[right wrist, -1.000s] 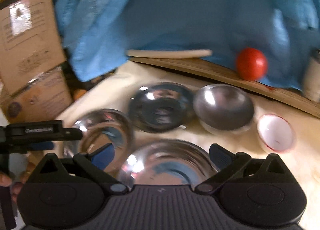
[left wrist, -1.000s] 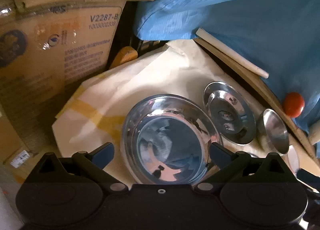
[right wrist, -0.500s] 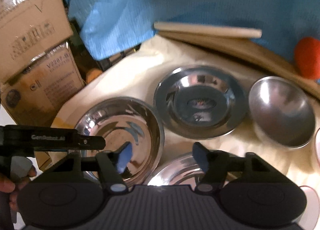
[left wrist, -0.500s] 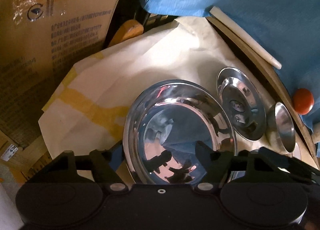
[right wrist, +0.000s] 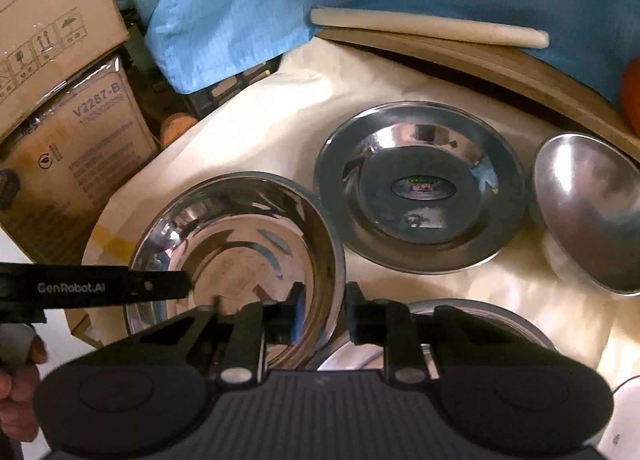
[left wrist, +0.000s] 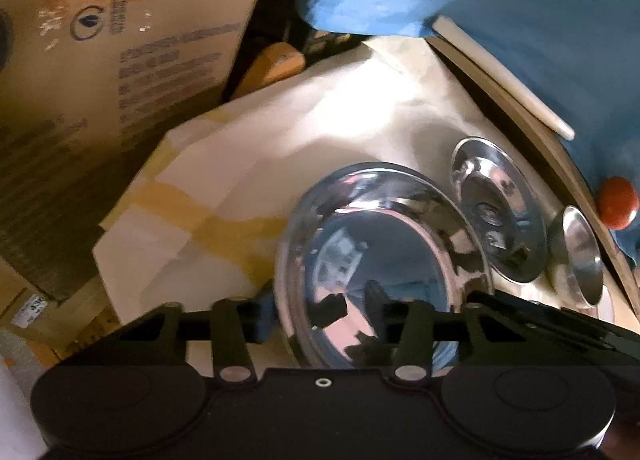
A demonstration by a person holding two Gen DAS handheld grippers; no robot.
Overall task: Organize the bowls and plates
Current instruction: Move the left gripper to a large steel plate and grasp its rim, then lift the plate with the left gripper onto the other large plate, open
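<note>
Right wrist view: the right gripper (right wrist: pixel 322 314) has just been closing its fingers over the big steel bowl's (right wrist: pixel 236 244) rim at three o'clock. The left gripper (left wrist: pixel 320 310) has been closing at nine o'clock. I think both will lift it together.

"GenRobot.AI" on left hand-held gripper (right wrist: pixel 176 285); "V2287-B" on cardboard box (right wrist: pixel 76 156).

Shiny steel bowl (right wrist: pixel 236 256) upright on cream cloth, flat-rimmed plate (right wrist: pixel 420 188) just beside
</note>
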